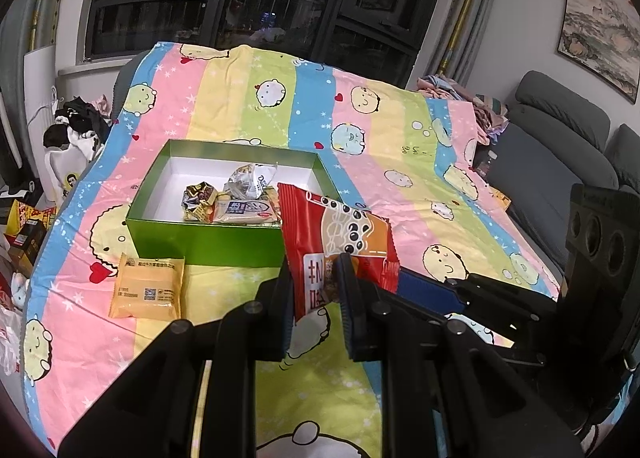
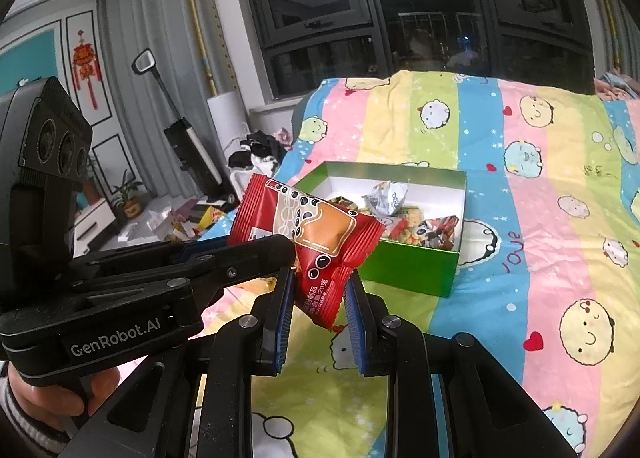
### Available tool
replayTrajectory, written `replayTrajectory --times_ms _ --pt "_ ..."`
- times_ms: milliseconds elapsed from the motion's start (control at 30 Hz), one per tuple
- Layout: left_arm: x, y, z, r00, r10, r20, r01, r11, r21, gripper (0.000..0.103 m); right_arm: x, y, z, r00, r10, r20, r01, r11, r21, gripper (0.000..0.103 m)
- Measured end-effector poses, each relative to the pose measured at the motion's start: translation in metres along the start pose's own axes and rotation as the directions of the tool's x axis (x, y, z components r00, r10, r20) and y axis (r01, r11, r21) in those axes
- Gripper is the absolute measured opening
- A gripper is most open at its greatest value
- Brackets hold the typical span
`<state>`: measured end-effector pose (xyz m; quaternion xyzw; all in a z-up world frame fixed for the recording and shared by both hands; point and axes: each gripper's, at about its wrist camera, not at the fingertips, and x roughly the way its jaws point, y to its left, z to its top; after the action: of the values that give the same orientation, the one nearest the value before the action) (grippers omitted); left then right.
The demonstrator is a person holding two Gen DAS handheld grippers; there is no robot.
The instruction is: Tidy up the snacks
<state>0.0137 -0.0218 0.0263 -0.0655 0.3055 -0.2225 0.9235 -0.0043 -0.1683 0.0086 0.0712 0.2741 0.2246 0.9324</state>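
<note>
The red packet [image 1: 340,242] is pinched by the left gripper [image 1: 316,298] and right gripper [image 2: 318,300], raised at 6 o'clock of the green box [image 1: 208,244].

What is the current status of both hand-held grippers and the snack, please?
Both hand-held grippers, left and right, pinch one red plastic snack packet. Open green cardboard box just beyond. Yellow packet still on blanket; path clear.
</note>
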Motion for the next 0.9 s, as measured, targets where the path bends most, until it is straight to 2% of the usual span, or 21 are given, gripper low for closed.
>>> replayTrajectory --times_ms 267,600,733,900 --pt "0.012 -0.005 -0.003 1.0 -0.011 0.005 0.012 1.0 -0.006 0.018 0.003 -0.004 -0.003 0.999 -0.041 -0.009 0.041 0.999 -0.01 0.027" --pt "0.03 -0.015 -0.004 0.997 -0.08 0.007 0.08 0.997 0.006 0.019 -0.003 -0.015 -0.007 0.991 -0.135 -0.025 0.135 0.991 -0.018 0.027" --pt "0.034 -0.014 -0.003 0.994 -0.109 0.011 0.109 0.994 0.004 0.019 -0.004 -0.016 -0.005 0.986 -0.167 -0.029 0.166 0.986 -0.029 0.027" --pt "0.035 -0.001 0.0 0.994 -0.111 0.023 0.111 0.994 -0.011 0.019 0.005 -0.01 0.0 0.984 -0.178 -0.032 0.176 0.983 -0.053 0.027"
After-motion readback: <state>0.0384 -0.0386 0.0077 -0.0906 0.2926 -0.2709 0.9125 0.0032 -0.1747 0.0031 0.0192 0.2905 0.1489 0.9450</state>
